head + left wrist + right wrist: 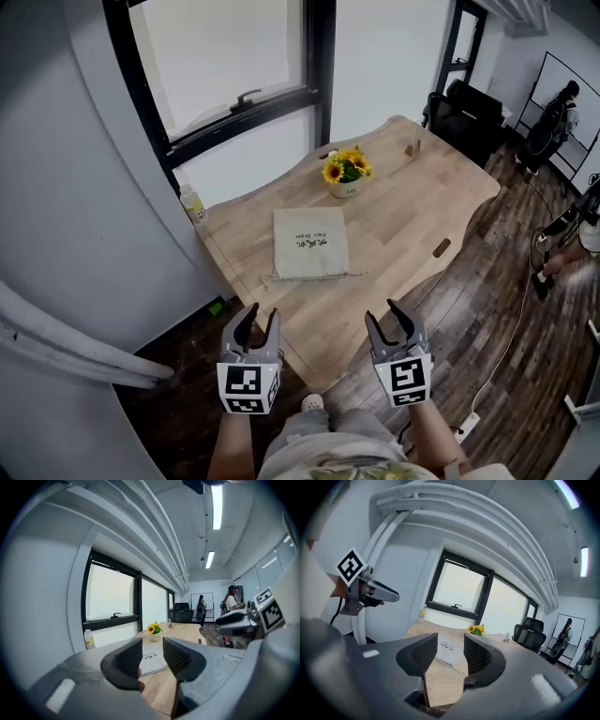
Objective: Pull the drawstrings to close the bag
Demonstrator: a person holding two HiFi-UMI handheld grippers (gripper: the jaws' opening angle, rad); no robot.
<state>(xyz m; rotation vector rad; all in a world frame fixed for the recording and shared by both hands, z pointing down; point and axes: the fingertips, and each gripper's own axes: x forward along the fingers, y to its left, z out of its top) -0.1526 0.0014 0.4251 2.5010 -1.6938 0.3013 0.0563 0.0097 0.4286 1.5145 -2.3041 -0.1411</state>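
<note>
Counter [412, 206] space is generous, a wide wooden top, mostly bare, with the window wall along its left. The bag [309, 242] lies flat mid-counter, its drawstrings [319, 276] slack along the near side, so the pull looks not yet begun. A sunflower pot [346, 173] stands beyond it. The left tongs [262, 321] and right tongs [385, 319] hover short of the counter's near edge, both spread open and empty.
</note>
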